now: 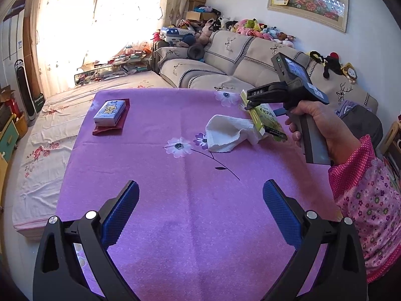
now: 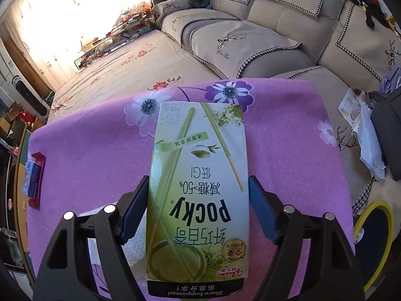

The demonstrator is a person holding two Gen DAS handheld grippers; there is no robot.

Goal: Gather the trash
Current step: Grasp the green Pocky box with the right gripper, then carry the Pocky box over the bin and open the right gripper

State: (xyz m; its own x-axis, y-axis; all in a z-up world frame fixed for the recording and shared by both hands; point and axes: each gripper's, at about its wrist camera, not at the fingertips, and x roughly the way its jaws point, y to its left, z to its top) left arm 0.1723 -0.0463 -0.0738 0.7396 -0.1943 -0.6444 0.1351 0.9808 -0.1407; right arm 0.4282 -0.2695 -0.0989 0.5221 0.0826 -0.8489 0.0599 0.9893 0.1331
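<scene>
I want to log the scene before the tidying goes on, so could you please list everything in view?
Pocky box: one, green and white, between the right gripper's pads, over the paper towel.
paper towel: one, white, crumpled on the tablecloth.
tissue pack: one, blue and white, far left of the table, on a red wrapper.
tablecloth: one, purple with flowers, covering the table.
sofa: one, beige, behind the table.
plush toys: many, mixed colours, along the sofa back.
framed picture: one, floral, on the wall.
left gripper: black with blue pads, open, empty, over the near tablecloth.
right gripper: black with blue pads, closed on the box's sides.
hand: one, holding the right gripper, pink patterned sleeve.
</scene>
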